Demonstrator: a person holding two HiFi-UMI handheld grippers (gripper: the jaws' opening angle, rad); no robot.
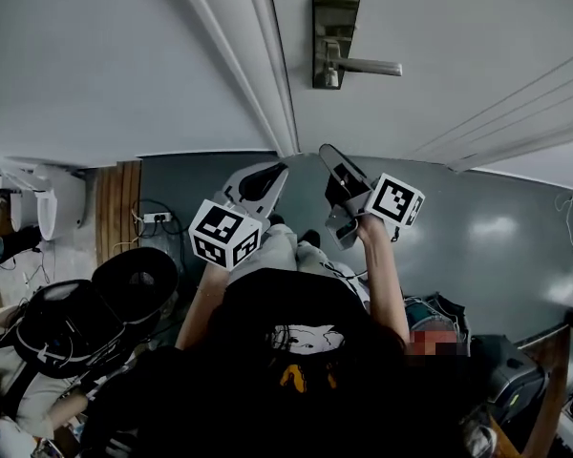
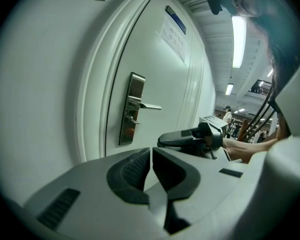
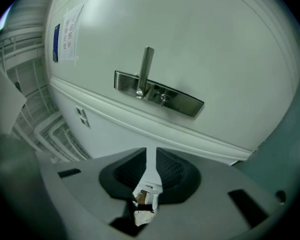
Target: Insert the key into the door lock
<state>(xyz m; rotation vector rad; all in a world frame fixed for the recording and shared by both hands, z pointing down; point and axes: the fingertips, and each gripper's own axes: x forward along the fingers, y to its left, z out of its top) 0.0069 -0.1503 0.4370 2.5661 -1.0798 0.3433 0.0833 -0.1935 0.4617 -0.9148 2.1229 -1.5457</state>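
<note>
The steel lock plate (image 1: pixel 335 27) with its lever handle (image 1: pixel 371 66) sits on the white door (image 1: pixel 458 36), above both grippers. My right gripper (image 1: pixel 327 153) points up at the door, below the plate and apart from it. In the right gripper view the plate (image 3: pixel 182 100) lies ahead, and my right gripper (image 3: pixel 151 156) is shut to a thin gap. A small white and brown piece, seemingly the key (image 3: pixel 144 200), is pinched deep in its jaws. My left gripper (image 2: pixel 151 151) is shut and holds nothing. It sits left of the right gripper (image 2: pixel 190 136), short of the plate (image 2: pixel 131 109).
The door frame moulding (image 1: pixel 267 65) runs just left of the lock. A paper notice (image 2: pixel 172 34) hangs high on the door. On the grey floor (image 1: pixel 497 246) are a power strip (image 1: pixel 158 218) and a dark bag (image 1: pixel 511 380). A person in a black hat (image 1: pixel 134 284) is at the left.
</note>
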